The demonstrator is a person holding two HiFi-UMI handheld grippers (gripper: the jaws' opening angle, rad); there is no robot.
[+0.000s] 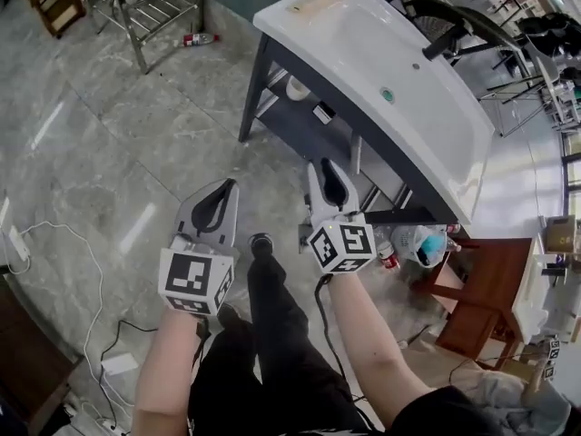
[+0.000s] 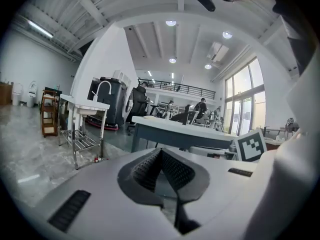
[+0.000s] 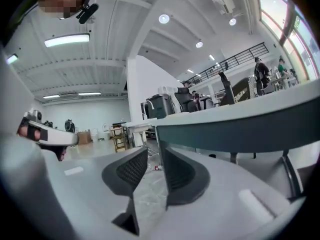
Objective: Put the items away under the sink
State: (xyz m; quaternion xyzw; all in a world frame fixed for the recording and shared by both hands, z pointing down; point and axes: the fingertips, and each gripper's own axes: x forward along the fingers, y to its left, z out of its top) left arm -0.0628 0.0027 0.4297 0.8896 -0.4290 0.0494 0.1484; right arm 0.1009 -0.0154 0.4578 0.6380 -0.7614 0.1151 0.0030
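Now | left hand-held gripper (image 1: 227,185): ribbed jaws together | right hand-held gripper (image 1: 325,165): slightly apart, seemingly empty | glossy white sink (image 1: 363,53)

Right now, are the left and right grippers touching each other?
Apart. The head view shows a strip of bare floor between the left gripper and the right gripper.

I saw a white sink (image 1: 399,53) on a dark grey cabinet (image 1: 300,130), above a floor (image 1: 100,143) of grey marble with pale veins. My left gripper (image 1: 221,189) and right gripper (image 1: 327,166) were light grey with black ribbed pads (image 3: 180,171), and each cube (image 1: 193,280) was patterned in black-and-white squares. The wooden stool (image 1: 481,298) was reddish brown.
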